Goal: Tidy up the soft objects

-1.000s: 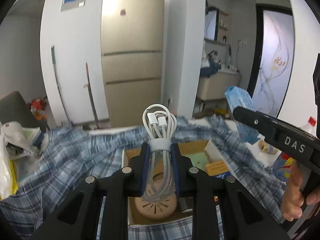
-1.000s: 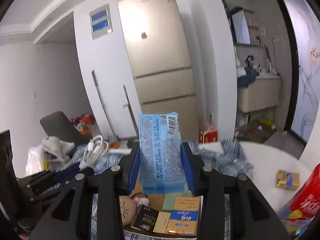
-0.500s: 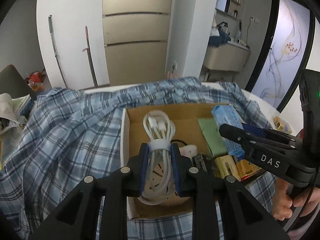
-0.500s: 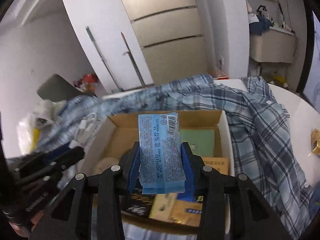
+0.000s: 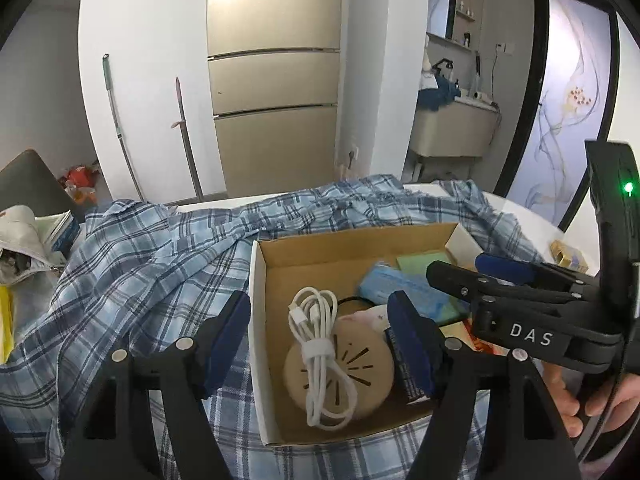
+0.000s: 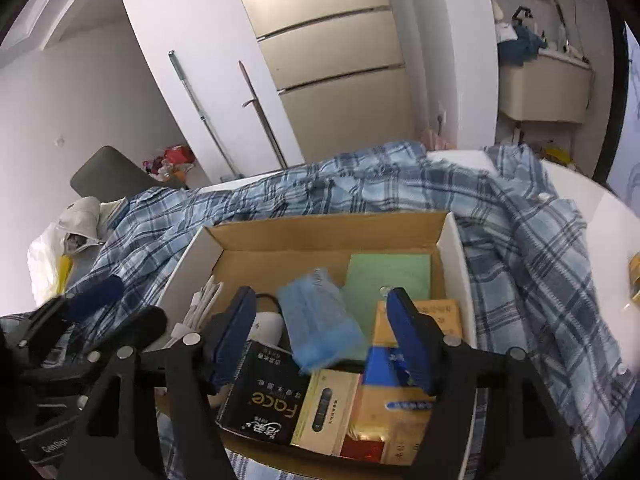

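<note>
An open cardboard box (image 5: 256, 320) (image 6: 448, 248) rests on a blue plaid shirt (image 5: 140, 272) (image 6: 520, 240). A coiled white cable (image 5: 320, 344) lies in the box on a round tan disc (image 5: 368, 364). My left gripper (image 5: 318, 316) hangs over it, jaws opening, pads clear of the cable. A blue packet (image 6: 320, 320) (image 5: 404, 288), blurred, lies loose in the box between the opening jaws of my right gripper (image 6: 322, 304), untouched by the pads. In the left wrist view the right gripper (image 5: 456, 268) reaches in from the right, a hand on its handle.
The box also holds a black packet (image 6: 264, 396), yellowish cartons (image 6: 328, 408) and a green card (image 6: 388, 276). A white bag (image 6: 48, 256) lies at far left, a small gold box (image 5: 568, 256) on the white table at right. A fridge (image 5: 276, 80) stands behind.
Both grippers came down over the box and opened. The cable left the left jaws and now lies on the tan disc; the blue packet left the right jaws and lies in the box.
</note>
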Available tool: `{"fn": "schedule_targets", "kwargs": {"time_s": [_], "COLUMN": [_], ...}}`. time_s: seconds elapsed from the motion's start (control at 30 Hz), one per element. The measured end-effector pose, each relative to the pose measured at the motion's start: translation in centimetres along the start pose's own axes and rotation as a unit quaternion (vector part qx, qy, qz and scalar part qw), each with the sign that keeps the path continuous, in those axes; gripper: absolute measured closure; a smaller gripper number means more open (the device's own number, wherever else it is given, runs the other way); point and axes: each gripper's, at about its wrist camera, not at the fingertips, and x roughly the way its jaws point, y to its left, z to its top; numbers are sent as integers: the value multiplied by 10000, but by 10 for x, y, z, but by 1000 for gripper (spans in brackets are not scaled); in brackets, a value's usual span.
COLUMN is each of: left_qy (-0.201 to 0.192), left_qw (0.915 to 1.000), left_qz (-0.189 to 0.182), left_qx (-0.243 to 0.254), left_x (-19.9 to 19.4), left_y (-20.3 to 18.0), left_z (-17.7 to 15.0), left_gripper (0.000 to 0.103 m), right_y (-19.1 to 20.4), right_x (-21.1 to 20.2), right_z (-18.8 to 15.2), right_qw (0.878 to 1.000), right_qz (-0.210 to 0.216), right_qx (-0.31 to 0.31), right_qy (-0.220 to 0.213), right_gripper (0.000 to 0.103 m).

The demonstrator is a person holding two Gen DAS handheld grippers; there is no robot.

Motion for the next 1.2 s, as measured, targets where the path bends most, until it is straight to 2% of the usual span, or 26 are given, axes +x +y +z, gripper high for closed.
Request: {"fn": "schedule_targets", "kwargs": {"time_s": [0.27,0.47,0.53,0.63,0.77,0.87,0.93,1.03,1.13,1.2], "left_qy": [-358,-1090,-1460,-2140,-2603,-2723,-2827,-2867,-2903,-2983], "left_qw": [9993,9936,9885,9755,9642,9614,9589,9577,9567,9543], "left_qz": [-50,128,194,314,171,150,88,156,150,119], "left_qx": [-43,277,343,411,475,358,216,187,124,105], "left_x": [-25,-86,-112,-153,-189,-209,-219,-225,-227,-229], "left_y": [1,-21,-27,-35,-41,-41,-38,-35,-28,-25], "left_z": [8,11,8,-2,-14,-26,-38,-53,-69,-78], "left_gripper": [30,30,30,30,30,27,17,17,12,12], "right_y": [5,16,19,22,36,45,49,51,58,61], "right_x": [-26,-79,-101,-137,-177,-205,-220,-235,-237,-236], "right_z": [8,13,13,7,-4,-18,-29,-44,-54,-62], "right_qw": [9983,9916,9885,9817,9720,9641,9596,9541,9515,9497], "right_qz": [-264,-523,-525,-528,-577,-577,-533,-526,-626,-629], "right_qx": [-208,-494,-553,-598,-1007,-1145,-1139,-1032,-1140,-1177], "right_qy": [-465,-1079,-1305,-1727,-2043,-2327,-2517,-2763,-2787,-2834], "right_gripper": [36,36,36,36,36,36,36,31,31,27]}}
